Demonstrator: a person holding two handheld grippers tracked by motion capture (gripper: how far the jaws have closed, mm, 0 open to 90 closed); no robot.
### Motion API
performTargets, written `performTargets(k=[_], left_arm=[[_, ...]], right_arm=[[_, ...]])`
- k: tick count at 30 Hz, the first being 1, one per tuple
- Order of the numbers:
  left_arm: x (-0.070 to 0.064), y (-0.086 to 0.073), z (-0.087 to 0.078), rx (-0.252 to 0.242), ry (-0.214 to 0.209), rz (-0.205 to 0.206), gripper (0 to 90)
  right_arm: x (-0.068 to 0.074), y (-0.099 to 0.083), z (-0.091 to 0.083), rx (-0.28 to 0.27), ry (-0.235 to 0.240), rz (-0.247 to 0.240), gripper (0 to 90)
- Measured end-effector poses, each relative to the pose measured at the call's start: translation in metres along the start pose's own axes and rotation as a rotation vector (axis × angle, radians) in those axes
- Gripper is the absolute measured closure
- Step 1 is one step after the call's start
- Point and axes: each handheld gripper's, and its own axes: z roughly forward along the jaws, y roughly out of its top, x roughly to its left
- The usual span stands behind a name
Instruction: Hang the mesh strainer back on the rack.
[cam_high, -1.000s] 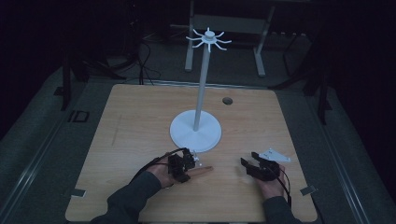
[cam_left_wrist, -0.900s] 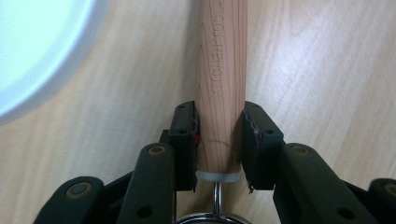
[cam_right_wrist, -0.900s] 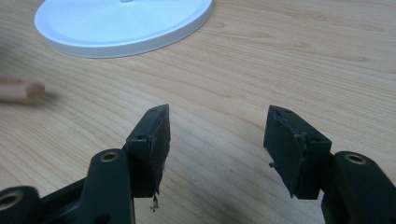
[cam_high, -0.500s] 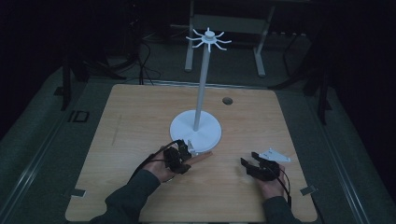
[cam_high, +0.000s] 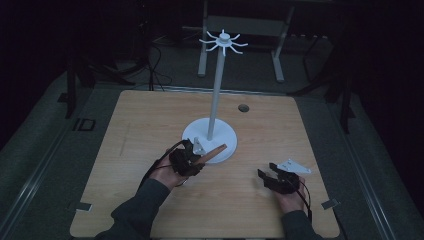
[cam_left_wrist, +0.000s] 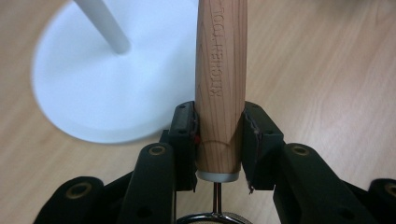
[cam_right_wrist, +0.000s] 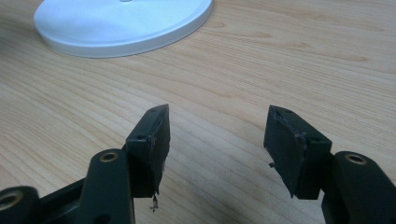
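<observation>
With the left gripper clamped on the handle, pickup looks done; hanging it on the stand probably remains, right gripper agape.

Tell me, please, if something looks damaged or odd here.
The right gripper shows frayed, torn padding on its fingers. Otherwise nothing stands out: the left gripper holds the wooden handle straight.

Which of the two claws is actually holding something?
The left claw: its jaws are clamped on a wooden handle stamped KITCHEN TOOL, beside the white stand base. The right claw gapes open over bare table.
</observation>
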Motion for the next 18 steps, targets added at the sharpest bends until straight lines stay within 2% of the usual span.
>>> performTargets(k=[6,9,18], left_arm=[[0.003,0.006,-0.013,-0.086,0.057,-0.035,68.7],[0.005,0.009,-0.018,-0.118,0.067,-0.048,68.7],[0.007,0.016,-0.03,-0.174,0.095,-0.074,68.7]], right_arm=[[0.0,0.0,0.0,-0.001,-0.001,-0.003,40.4],[0.0,0.0,0.0,-0.001,-0.001,-0.003,40.3],[-0.001,0.0,0.0,-0.001,-0.001,0.0,40.1]])
